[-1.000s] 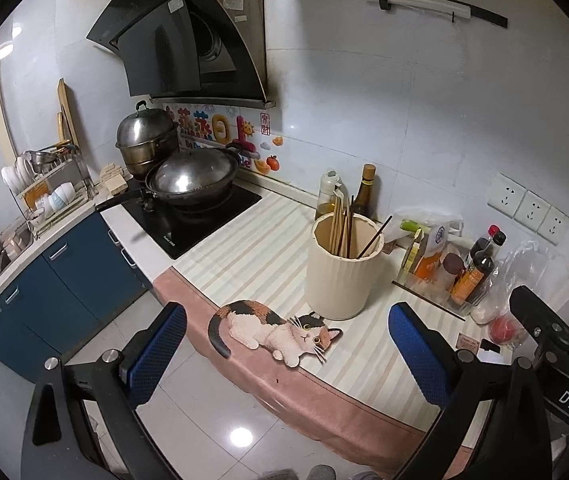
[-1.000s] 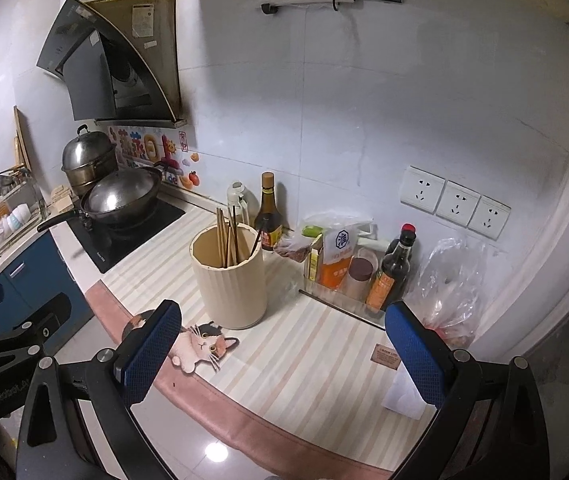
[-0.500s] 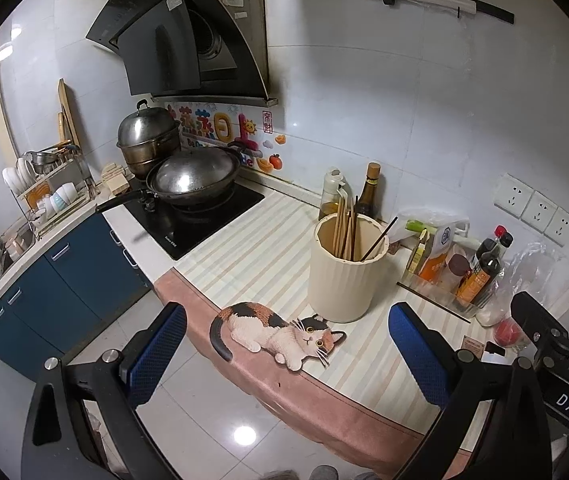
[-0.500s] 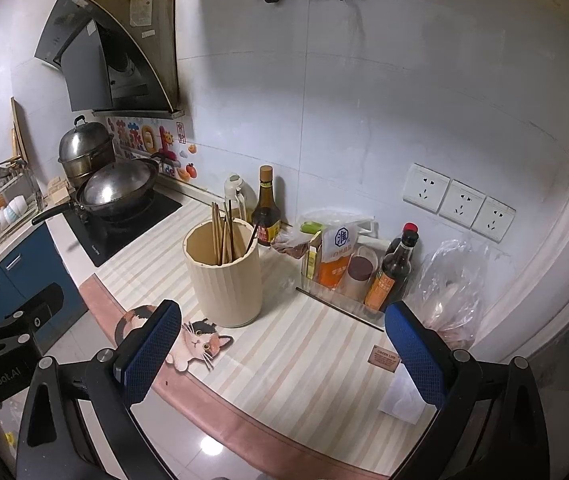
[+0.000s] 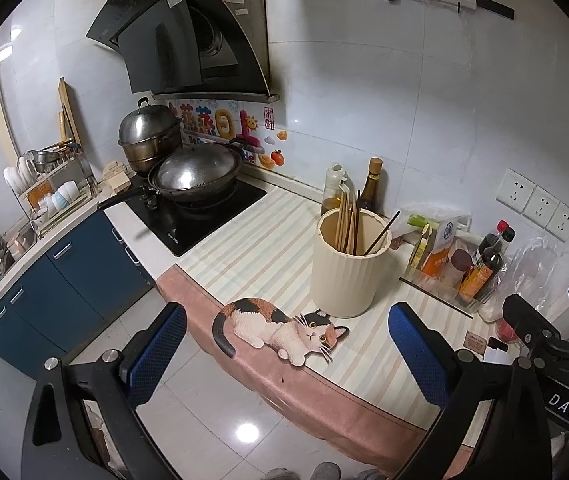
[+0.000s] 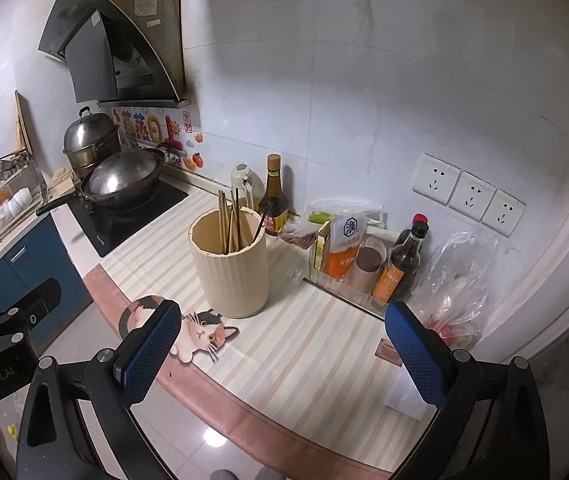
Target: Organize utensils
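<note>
Chopsticks point(image 5: 347, 222) already stand upright in the cream ribbed holder point(image 5: 346, 270) at the centre of both views, most of them pale wood bunched toward its far rim, with one dark stick leaning out to the right. One more dark chopstick point(image 6: 342, 298) lies flat on the striped counter mat point(image 6: 304, 344), right of the holder and just in front of the clear tray of sauce bottles point(image 6: 398, 264); it looks like the only loose utensil in sight, so the job seems mostly done, with that stick left to collect and drop into the holder. Neither tool carries anything. The left gripper point(image 5: 284, 356) hangs low in the frame off the counter's front edge, over the floor tiles, its blue pads wide apart and framing the cat-shaped mat point(image 5: 280, 330) and the holder beyond. The right gripper point(image 6: 284, 354) sits further right, above the counter edge, jaws likewise spread wide and empty, with the holder upper left of its centre line and the loose chopstick just above its right pad. Both point forward and slightly down toward the back wall.
</note>
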The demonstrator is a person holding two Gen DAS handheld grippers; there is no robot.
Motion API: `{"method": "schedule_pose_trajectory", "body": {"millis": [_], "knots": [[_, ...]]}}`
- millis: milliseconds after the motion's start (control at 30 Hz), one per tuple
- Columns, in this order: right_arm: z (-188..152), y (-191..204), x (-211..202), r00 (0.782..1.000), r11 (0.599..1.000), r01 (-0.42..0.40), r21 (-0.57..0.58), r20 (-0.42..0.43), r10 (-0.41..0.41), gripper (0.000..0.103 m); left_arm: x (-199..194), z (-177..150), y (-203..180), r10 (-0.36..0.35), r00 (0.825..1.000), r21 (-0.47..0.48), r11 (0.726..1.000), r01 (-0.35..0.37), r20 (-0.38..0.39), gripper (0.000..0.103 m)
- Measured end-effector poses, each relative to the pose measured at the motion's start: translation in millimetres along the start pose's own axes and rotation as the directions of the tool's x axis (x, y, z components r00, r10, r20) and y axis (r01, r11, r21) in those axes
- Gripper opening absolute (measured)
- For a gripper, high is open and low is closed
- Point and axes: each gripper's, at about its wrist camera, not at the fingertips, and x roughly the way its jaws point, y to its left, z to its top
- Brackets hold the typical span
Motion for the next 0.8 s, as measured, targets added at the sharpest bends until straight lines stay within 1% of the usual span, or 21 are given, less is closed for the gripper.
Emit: {"method": "schedule_pose_trajectory", "body": {"millis": [800], "knots": [[-2.9,1.0,-0.6,1.000,1.000,0.006,0.011,0.002,-0.006,0.103,-0.4,-2.0,0.6,0.002,1.000,0.005,1.000,-0.002,0.000,0.103]]}}
